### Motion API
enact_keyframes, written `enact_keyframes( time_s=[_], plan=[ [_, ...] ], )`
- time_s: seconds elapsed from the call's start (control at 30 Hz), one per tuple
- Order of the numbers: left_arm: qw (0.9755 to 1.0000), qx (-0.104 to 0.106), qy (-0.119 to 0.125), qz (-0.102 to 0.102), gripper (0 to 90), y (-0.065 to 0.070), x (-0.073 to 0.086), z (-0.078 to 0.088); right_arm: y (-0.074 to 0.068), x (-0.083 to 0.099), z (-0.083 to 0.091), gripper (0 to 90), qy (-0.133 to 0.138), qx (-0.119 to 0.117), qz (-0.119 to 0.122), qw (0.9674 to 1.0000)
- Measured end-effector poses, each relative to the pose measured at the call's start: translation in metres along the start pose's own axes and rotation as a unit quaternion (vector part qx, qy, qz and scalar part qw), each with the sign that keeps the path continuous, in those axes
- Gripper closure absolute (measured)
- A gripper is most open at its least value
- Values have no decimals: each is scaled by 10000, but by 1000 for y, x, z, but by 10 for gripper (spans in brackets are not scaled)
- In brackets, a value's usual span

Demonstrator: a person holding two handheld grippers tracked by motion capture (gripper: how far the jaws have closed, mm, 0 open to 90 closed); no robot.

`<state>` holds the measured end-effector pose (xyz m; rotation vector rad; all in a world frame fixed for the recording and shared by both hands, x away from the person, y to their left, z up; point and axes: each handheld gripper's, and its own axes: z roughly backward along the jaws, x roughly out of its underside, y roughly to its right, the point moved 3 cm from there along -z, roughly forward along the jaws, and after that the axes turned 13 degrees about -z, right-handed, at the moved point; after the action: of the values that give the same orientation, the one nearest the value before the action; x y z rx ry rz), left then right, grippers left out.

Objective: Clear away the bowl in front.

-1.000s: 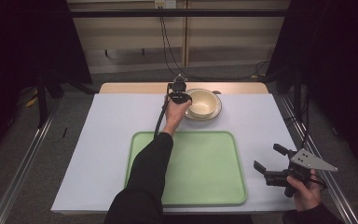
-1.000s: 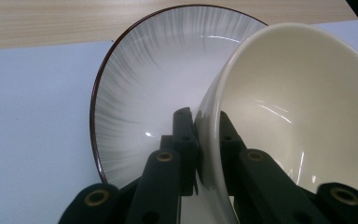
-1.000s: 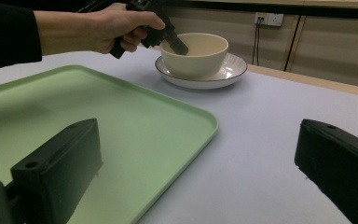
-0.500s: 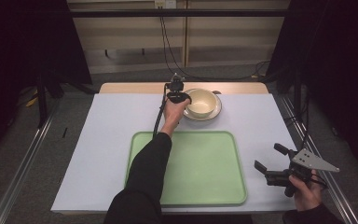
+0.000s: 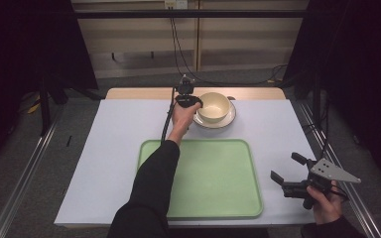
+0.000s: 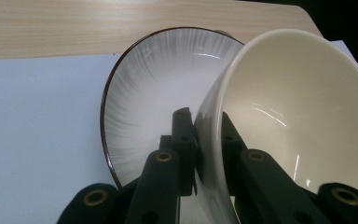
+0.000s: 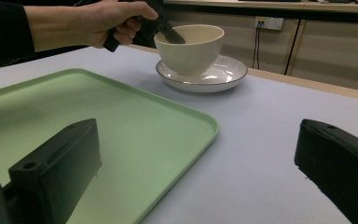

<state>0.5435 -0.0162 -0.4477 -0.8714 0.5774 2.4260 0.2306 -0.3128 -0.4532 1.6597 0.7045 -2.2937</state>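
Note:
A cream bowl (image 5: 214,106) (image 6: 303,126) (image 7: 189,46) stands on a white plate with a dark rim (image 5: 228,120) (image 6: 154,93) (image 7: 223,74) at the far middle of the table. My left gripper (image 5: 194,103) (image 6: 207,144) is shut on the bowl's left wall, one jaw inside and one outside. In the left gripper view the bowl looks tilted over the plate. My right gripper (image 5: 287,171) (image 7: 196,177) hangs open near the table's right front edge, nothing between its jaws.
A light green tray (image 5: 213,178) (image 7: 74,107) lies bare at the front middle of the pale table cover (image 5: 109,148). A wooden table strip (image 5: 144,93) runs along the far edge. Metal rails flank the table on both sides.

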Motion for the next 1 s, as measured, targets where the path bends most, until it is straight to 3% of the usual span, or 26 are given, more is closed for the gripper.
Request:
enact_keyframes(
  time_s=[0.4,0.53,0.7,0.9,1.0],
  plan=[
    [9998,100,145,-43,827,-1,-3,20,1,0,0,0,24,4,5,10000],
    [9997,133,137,-125,827,-3,4,27,1,-1,0,0,29,7,9,10000],
    [9995,221,224,-42,826,-4,8,34,1,-1,1,0,19,-6,25,10000],
    [9994,184,256,-134,826,-3,9,44,1,0,1,0,16,3,3,10000],
    [9989,294,333,-118,826,-1,8,52,1,-1,1,0,18,1,24,10000]
  ],
)
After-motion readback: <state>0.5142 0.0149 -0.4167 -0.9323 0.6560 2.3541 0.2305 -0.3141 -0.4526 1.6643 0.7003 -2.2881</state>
